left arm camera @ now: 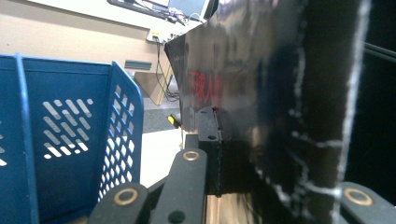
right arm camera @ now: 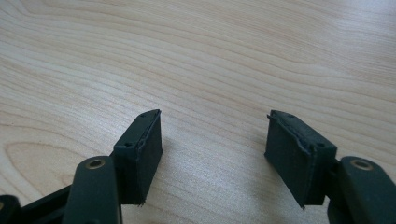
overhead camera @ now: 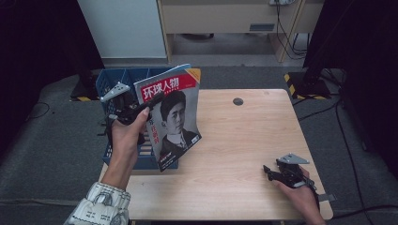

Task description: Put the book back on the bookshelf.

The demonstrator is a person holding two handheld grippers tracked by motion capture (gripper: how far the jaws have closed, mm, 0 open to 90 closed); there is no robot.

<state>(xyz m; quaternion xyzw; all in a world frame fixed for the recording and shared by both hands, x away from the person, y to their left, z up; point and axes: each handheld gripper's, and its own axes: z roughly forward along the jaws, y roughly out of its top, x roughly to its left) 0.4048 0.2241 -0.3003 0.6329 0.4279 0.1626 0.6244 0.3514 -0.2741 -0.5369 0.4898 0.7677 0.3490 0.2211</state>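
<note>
A magazine [overhead camera: 173,117] with a red title band and a portrait cover is held upright above the table's left side, over the blue basket [overhead camera: 110,82]. My left gripper [overhead camera: 152,102] is shut on its left edge. In the left gripper view the magazine's dark glossy back [left arm camera: 280,93] sits between the jaws, with the blue basket wall [left arm camera: 70,140] at the left. My right gripper [overhead camera: 270,171] rests low at the table's front right, open, with nothing between its fingers [right arm camera: 140,149] and bare wood under it [right arm camera: 212,154].
The wooden table [overhead camera: 244,140] has a dark round hole [overhead camera: 238,101] near its far edge. The basket holds upright dividers. A white cabinet [overhead camera: 124,28] and cables stand beyond the table. Yellow-black floor markers [overhead camera: 293,86] lie at the far right.
</note>
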